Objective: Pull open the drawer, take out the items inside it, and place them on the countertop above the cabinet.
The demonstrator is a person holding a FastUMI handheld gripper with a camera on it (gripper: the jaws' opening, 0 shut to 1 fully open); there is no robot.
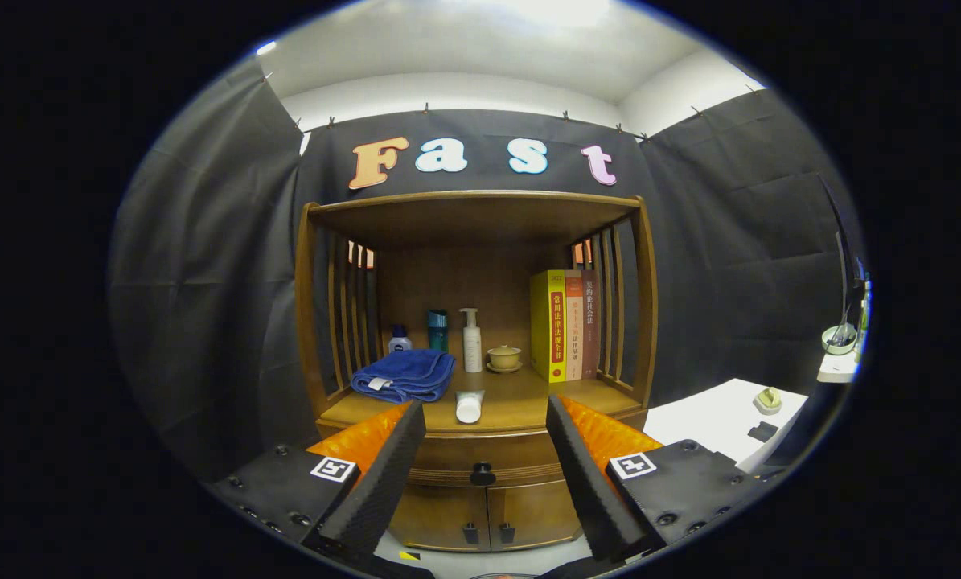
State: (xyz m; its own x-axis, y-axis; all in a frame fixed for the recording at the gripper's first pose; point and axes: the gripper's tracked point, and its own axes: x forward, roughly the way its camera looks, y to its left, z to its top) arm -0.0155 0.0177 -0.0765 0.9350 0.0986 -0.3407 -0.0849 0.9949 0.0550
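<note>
The gripper [484, 450] hangs in front of the cabinet [480, 498] with its fingers spread wide and nothing between them; framed in that gap, beyond the tips, sits the drawer [448, 454], its front flush with the cabinet and its dark knob [482, 474] roughly midway between the fingers; below it are two small doors with their own pulls. What the drawer holds is hidden behind its shut front. On the countertop [520, 402] above lie a white tube [469, 406] near the front edge, a folded blue towel [404, 375], a pump bottle [471, 341], a lidded cup on a saucer [504, 358], two small bottles at the back, and a row of books [564, 325] to the right.

A shut drawer beside a stocked countertop fits either a drawer yet to be emptied or one emptied and pushed back; the view does not settle which. If the knob is the target, I judge a good grasp needs the fingers centred on it, closing squarely on both sides, then a straight level pull; an off-centre grip could slip off so small a knob.
</note>
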